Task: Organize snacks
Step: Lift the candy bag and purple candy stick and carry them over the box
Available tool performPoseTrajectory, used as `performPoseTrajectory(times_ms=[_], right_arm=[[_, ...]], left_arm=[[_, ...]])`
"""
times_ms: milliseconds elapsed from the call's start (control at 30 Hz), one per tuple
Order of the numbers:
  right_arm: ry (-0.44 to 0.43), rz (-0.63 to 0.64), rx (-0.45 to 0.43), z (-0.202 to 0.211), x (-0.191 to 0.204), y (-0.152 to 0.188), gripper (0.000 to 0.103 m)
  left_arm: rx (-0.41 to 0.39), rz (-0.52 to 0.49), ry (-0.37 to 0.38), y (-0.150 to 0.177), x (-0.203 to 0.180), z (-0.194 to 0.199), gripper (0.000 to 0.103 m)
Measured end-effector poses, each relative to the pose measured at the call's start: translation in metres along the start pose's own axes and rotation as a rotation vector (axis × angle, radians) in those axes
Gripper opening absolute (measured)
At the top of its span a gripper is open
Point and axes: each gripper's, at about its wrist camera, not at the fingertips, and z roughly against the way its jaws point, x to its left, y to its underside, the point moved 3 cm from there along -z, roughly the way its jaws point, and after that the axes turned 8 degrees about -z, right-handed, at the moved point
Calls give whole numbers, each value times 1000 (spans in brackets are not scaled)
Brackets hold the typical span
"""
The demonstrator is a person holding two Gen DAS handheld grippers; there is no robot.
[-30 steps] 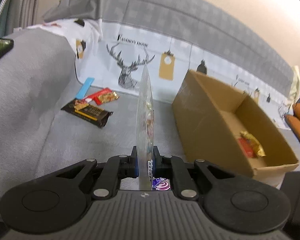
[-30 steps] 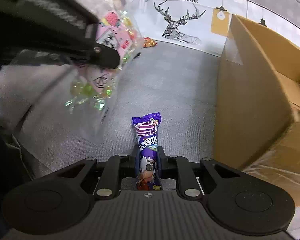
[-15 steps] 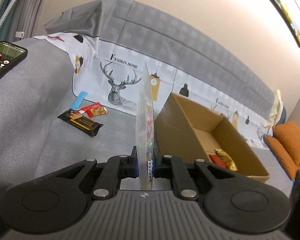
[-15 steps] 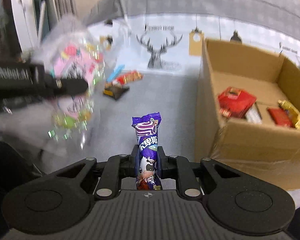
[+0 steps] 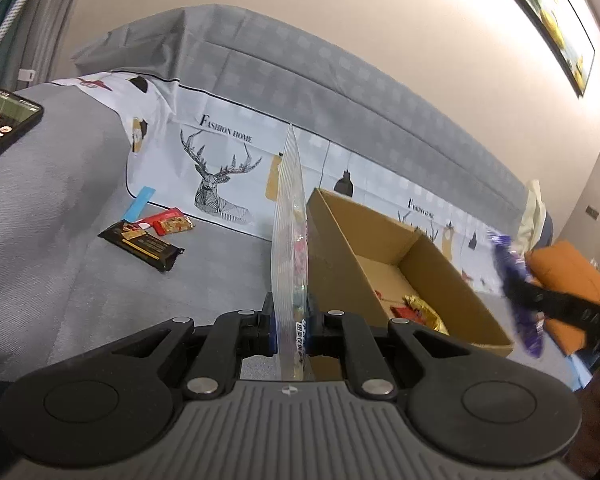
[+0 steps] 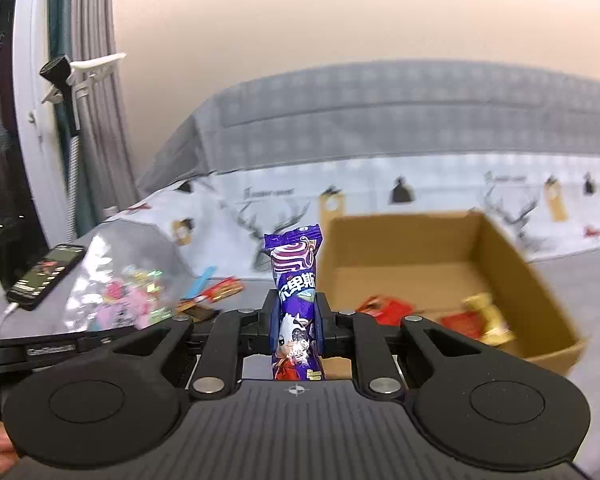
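My left gripper (image 5: 290, 320) is shut on a clear candy bag (image 5: 289, 240), seen edge-on and held upright above the grey sofa seat. The bag also shows in the right wrist view (image 6: 120, 292), left of my right gripper. My right gripper (image 6: 296, 316) is shut on a purple snack packet (image 6: 296, 280) and holds it upright in the air, in front of the open cardboard box (image 6: 500, 248). The packet also shows in the left wrist view (image 5: 516, 280). The box (image 5: 340, 248) holds red and gold snacks (image 6: 488, 316). A black bar (image 5: 142, 244), a red packet (image 5: 172, 224) and a blue strip (image 5: 140, 202) lie on the seat at left.
A phone (image 5: 4, 120) lies on the left sofa arm, with a cable in the right wrist view (image 6: 44, 276). A deer-print cloth (image 5: 220, 176) covers the sofa back. An orange cushion (image 5: 568, 276) sits right of the box. Curtains (image 6: 88, 100) hang at left.
Both grippers have risen well above the seat with their loads. The right gripper now looks over the box from higher up, and its purple packet has come into the left wrist view at right.
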Motion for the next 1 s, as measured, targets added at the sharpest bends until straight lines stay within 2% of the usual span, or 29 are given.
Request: performPoseTrajectory(times_ms=[167, 433, 667, 867, 1000], right_arm=[[51, -85, -37, 11, -58, -8, 18], [49, -200, -112, 7, -116, -8, 18], [3, -250, -137, -10, -142, -14, 18], [-56, -302, -145, -22, -149, -15, 18], [-85, -283, -151, -20, -146, -14, 18]], left_arm=[[24, -48, -20, 3, -9, -8, 12], [82, -131, -89, 6, -19, -24, 12], [138, -160, -132, -2, -28, -36, 12], [142, -182, -133, -17, -39, -40, 12], [132, -185, -130, -30, -46, -46, 12]])
